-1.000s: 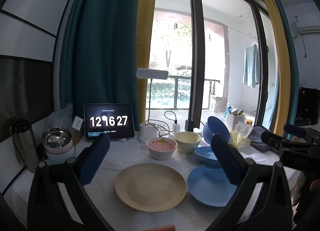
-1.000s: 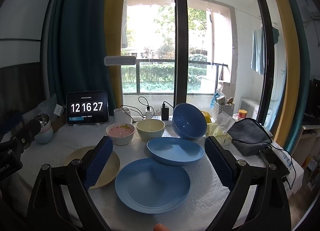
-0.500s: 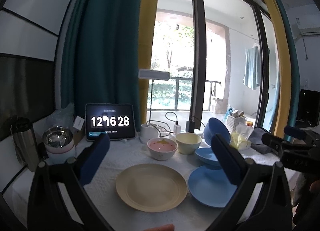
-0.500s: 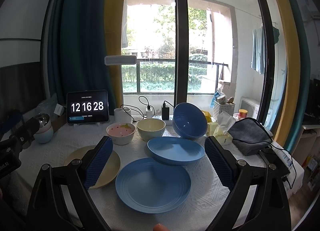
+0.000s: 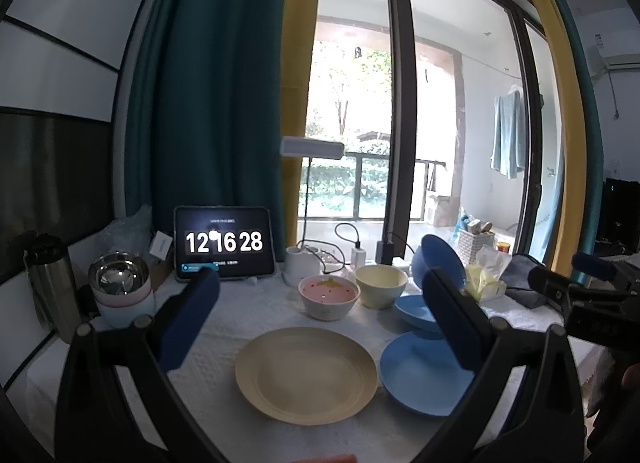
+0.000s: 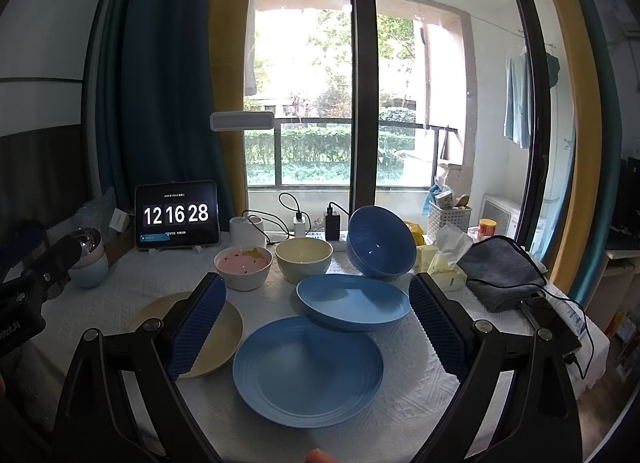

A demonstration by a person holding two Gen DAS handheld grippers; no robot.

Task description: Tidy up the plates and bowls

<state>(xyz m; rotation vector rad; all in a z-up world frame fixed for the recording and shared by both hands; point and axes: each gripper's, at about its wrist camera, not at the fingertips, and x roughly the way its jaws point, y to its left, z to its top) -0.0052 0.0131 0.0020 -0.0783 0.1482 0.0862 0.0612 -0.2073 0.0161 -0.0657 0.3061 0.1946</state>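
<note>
White-clothed counter (image 6: 400, 375) by window is set w/ empty dishes: blue plate (image 6: 308, 371) at front, yellow plate (image 6: 224, 327) to its left, pink bowl (image 6: 243, 266) & yellow bowl (image 6: 304, 259) behind. Left gripper (image 5: 320, 321) & right gripper (image 6: 316, 327) are held wide, gripping nothing.

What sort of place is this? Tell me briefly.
Probably a home, at a table by a balcony window: plates and bowls such as the yellow plate, a tablet clock, laundry hanging outside.

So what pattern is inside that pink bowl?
Dark seed-like specks and a yellow patch on pink; clearest in the right wrist view.
</note>
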